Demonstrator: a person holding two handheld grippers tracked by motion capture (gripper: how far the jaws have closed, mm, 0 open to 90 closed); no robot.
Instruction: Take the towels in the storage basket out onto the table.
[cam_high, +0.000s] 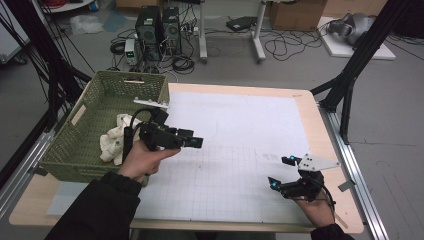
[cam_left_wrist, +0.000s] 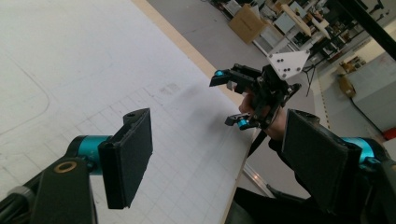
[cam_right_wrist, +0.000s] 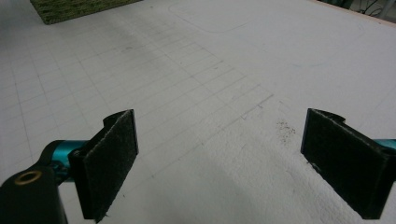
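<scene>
Surface: pale wooden table (cam_high: 327, 131) under a white gridded paper mat (cam_high: 240, 145)
Basket: green woven plastic basket (cam_high: 90, 125) at far left; crumpled cream cloth (cam_high: 114, 139) inside
Left gripper (cam_high: 192, 141): above the mat just right of the basket; jaws apart, empty
Right gripper (cam_high: 281, 172): near right corner; jaws apart, empty
Room: grey floor (cam_high: 390, 95); black computer towers (cam_high: 159, 25), cables, cardboard box (cam_high: 295, 14) beyond the table

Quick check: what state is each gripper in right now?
Left gripper: open, holding nothing, beside the basket.
Right gripper: open, holding nothing, over the mat.
</scene>
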